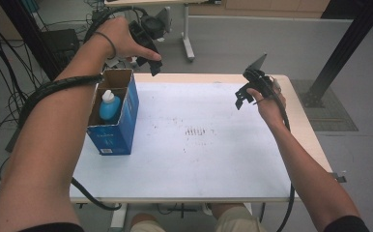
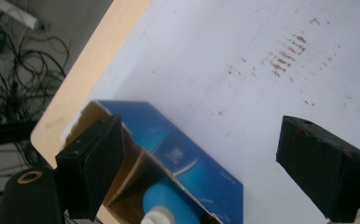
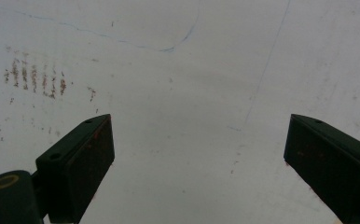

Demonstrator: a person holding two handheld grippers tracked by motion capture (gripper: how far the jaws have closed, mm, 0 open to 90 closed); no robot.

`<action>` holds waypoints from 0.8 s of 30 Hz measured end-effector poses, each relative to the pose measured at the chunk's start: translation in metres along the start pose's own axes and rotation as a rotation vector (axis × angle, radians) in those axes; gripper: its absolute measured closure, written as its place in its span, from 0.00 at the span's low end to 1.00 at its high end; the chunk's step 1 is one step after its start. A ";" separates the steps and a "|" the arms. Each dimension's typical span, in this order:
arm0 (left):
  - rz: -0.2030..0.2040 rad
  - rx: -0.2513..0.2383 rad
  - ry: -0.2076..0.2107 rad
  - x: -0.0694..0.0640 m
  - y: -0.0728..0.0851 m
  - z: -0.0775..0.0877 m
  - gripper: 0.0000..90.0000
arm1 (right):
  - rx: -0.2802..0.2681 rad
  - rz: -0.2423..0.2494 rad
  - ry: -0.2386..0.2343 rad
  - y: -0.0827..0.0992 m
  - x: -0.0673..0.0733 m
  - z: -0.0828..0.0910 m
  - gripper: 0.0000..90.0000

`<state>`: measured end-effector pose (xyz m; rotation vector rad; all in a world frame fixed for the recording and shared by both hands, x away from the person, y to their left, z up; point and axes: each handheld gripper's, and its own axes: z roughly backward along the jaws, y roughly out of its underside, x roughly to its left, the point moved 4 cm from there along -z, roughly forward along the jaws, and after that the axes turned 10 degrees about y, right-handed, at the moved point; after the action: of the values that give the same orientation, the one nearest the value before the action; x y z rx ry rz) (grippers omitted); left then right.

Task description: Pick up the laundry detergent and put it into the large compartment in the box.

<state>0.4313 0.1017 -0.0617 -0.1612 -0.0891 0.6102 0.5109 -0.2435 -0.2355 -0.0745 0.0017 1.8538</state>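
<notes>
The table [image 1: 199, 159] carries a white top with a pale wood rim, and it bears a patch of small brown marks [image 1: 196, 130] near its middle.

At the near left of the top stands a blue box [image 1: 119, 121], upright, its top flaps open. A bottle [image 1: 108, 107] with a blue body and a white cap stands inside the box, against its left side. In the left gripper view the box [image 2: 187, 158] appears below the jaws, and the bottle [image 2: 162, 207] shows through the open top.

The right gripper [image 1: 242, 99] is held over the right part of the top, at mid depth, well apart from the box. Its jaws are spread wide with nothing between them. In the right gripper view the right gripper [image 3: 199, 158] looks down on bare white surface, with the marks [image 3: 33, 77] to the upper left of that view.

The left gripper [image 1: 153, 65] is held farther off, above the far left corner of the table, just beyond and above the far end of the box. It touches neither the box nor the bottle. Its jaws are spread wide and hold nothing. In the left gripper view the left gripper [image 2: 199, 161] frames the box and the table top between its two black jaws.

Beyond the table lie grey floor, cables [image 1: 1, 29] at the far left and a black post [image 1: 344, 48] at the far right.
</notes>
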 end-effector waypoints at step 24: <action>-0.485 -0.029 0.044 -0.031 -0.021 -0.027 0.17 | 0.006 -0.005 0.000 -0.001 0.000 -0.001 0.09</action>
<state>0.4212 0.0630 -0.0861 -0.1732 -0.0899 0.1220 0.5116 -0.2436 -0.2363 -0.0701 0.0065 1.8490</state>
